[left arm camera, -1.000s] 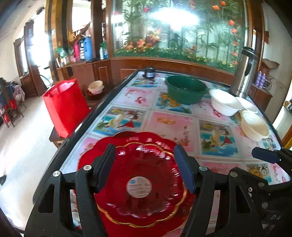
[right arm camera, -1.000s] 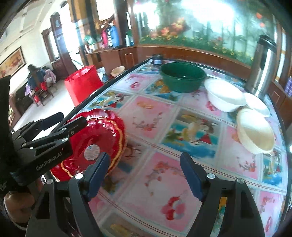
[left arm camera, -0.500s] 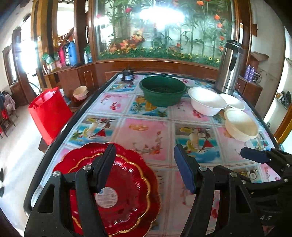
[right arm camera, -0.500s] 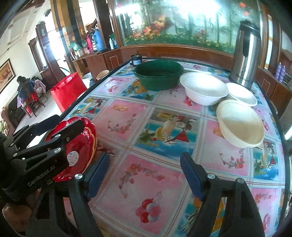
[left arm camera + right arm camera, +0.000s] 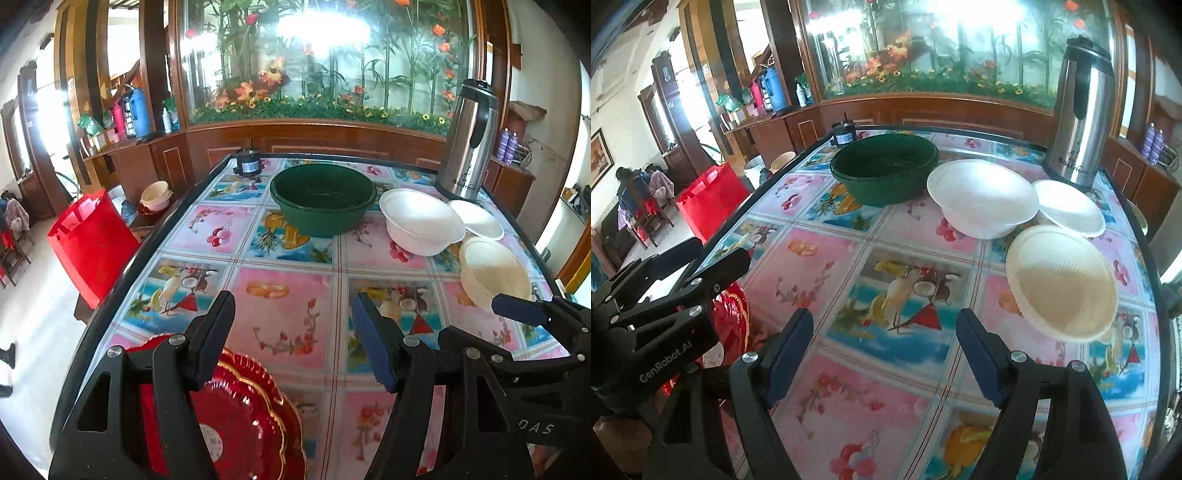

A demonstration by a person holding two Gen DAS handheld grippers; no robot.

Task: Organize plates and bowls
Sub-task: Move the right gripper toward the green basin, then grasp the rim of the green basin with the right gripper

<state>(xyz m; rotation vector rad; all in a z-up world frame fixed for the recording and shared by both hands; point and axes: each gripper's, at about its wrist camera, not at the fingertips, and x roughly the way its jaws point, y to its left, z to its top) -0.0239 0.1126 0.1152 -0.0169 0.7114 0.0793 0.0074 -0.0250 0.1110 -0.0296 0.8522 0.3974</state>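
A stack of red scalloped plates (image 5: 251,424) lies at the table's near left edge, partly under my left gripper's (image 5: 295,336) left finger. That gripper is open over bare tablecloth with nothing between its fingers. My right gripper (image 5: 884,350) is also open and empty, hovering above the cloth, with the red plates (image 5: 733,314) off to its left behind the left gripper's body. Ahead stand a dark green basin (image 5: 884,170), a large white bowl (image 5: 982,199), a smaller white bowl (image 5: 1069,208) and a cream bowl (image 5: 1060,284), the nearest one, to the right of the right gripper.
A steel thermos (image 5: 1078,114) stands at the far right corner and a small black motor (image 5: 249,164) at the far left corner. The table has a black raised rim (image 5: 110,295). A red bag (image 5: 92,236) sits beside the table's left side. A person (image 5: 631,192) sits far off.
Both grippers moved to the right across the table. The red plates slid from under the left gripper to its lower left, and the bowls came nearer. Neither gripper's opening changed.
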